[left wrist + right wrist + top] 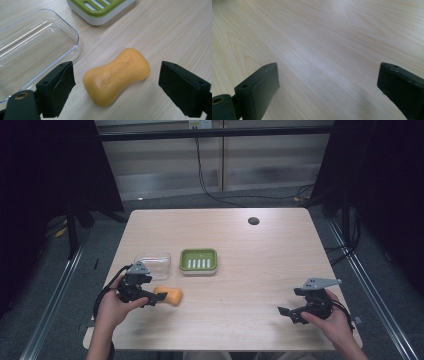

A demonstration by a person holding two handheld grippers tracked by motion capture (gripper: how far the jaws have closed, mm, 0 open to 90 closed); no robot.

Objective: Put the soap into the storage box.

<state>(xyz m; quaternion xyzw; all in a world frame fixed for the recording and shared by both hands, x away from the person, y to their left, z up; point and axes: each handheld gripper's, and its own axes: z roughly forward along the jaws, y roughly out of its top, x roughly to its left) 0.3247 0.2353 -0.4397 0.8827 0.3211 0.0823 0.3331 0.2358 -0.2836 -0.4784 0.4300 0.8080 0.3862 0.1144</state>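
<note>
On the table's near left, the left gripper is straddling the orange soap bar with jaws wide and gripping nothing; the green soap dish is sitting empty beyond, while the right gripper is hovering wide, empty

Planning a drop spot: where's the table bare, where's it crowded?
Bare: the table between the green soap dish and right gripper, plus the far strip. Crowded: front left, where clear lid, orange soap and left gripper cluster.
</note>
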